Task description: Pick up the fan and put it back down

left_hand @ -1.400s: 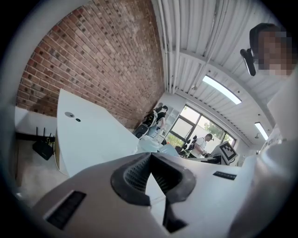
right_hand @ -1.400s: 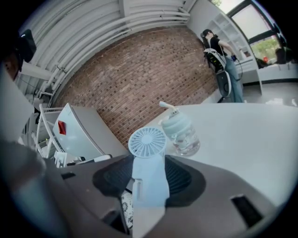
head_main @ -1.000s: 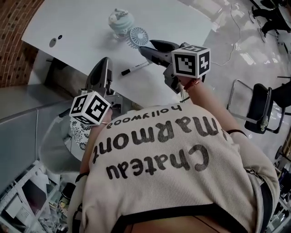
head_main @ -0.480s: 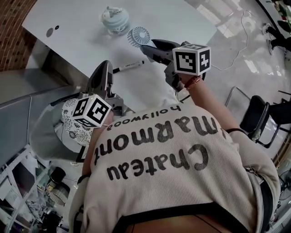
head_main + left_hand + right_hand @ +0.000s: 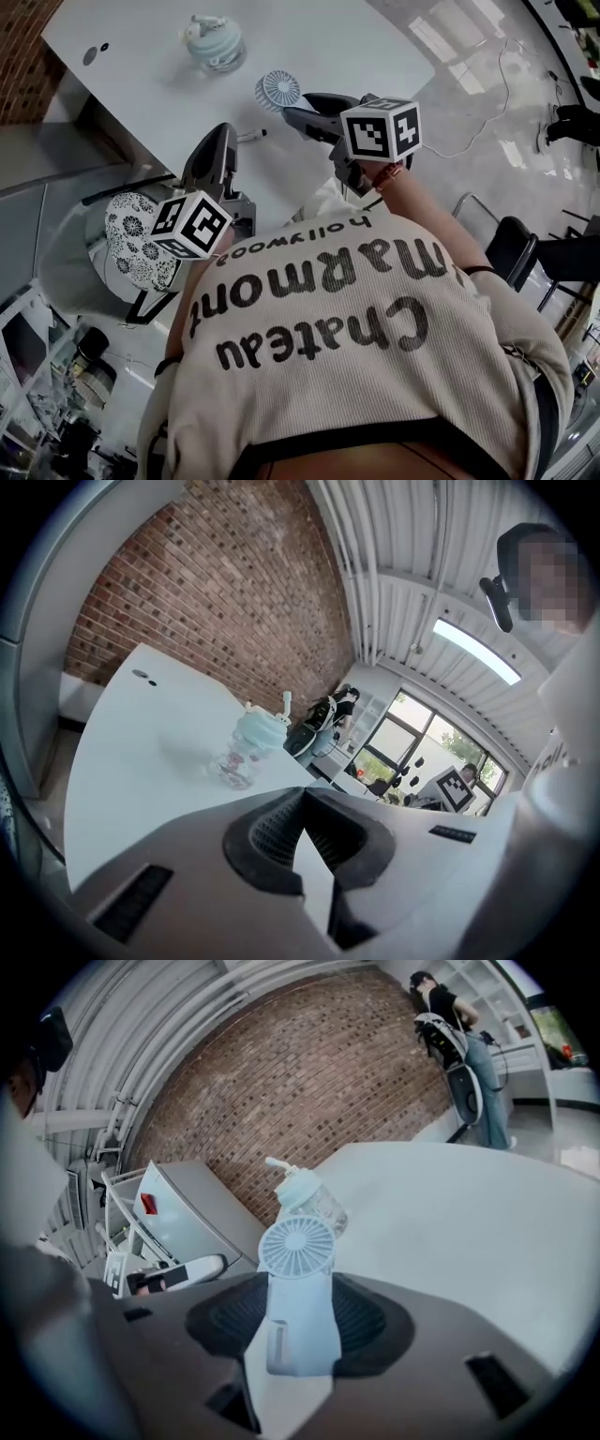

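Observation:
A small pale-blue hand fan (image 5: 298, 1283) stands upright between the jaws of my right gripper (image 5: 300, 1321), which is shut on its handle. In the head view its round grille (image 5: 278, 90) shows just past the right gripper (image 5: 300, 105), over the white table (image 5: 356, 47). Whether its base touches the table is hidden. My left gripper (image 5: 223, 133) hangs over the table's near edge with its jaw tips together and nothing between them (image 5: 302, 803). It is well apart from the fan.
A pale-blue lidded drinking bottle (image 5: 213, 42) stands on the table beyond the fan. A black marker (image 5: 251, 136) lies between the grippers. A patterned seat (image 5: 131, 239) sits below the table's left edge, a dark chair (image 5: 511, 248) at right, a brick wall (image 5: 309, 1082) behind.
The right gripper with the fan has drawn away from the bottle, toward the table's near side. The left gripper has moved forward and now partly covers the marker.

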Motion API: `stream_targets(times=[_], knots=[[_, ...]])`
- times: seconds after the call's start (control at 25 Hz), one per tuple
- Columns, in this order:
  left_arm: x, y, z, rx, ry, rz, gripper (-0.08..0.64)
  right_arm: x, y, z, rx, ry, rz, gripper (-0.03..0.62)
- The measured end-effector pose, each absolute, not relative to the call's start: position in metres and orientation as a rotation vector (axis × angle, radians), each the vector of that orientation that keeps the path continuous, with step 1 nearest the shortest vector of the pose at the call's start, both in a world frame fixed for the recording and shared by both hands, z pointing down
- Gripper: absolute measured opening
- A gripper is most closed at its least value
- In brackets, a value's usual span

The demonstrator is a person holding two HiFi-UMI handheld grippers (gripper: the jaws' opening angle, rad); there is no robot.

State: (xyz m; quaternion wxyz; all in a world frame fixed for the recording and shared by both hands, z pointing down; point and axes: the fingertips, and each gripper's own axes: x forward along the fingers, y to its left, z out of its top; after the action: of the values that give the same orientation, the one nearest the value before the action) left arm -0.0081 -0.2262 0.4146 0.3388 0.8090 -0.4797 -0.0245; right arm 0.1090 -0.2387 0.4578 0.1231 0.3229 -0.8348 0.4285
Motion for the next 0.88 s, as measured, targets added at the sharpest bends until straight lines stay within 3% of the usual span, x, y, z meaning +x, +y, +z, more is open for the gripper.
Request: stream_targets(times=[0.52, 0.88], knots=[[0.063, -0.240, 0.415, 2.073, -1.323, -0.070, 0.000, 0.214, -0.272, 0.486, 0.971, -2.353, 1.180, 0.216], [0.050, -0.230, 0.425, 2.059, -1.351, -0.124, 0.000, 0.232, -0.280, 0.504, 1.061, -2.314, 1.195, 0.216]])
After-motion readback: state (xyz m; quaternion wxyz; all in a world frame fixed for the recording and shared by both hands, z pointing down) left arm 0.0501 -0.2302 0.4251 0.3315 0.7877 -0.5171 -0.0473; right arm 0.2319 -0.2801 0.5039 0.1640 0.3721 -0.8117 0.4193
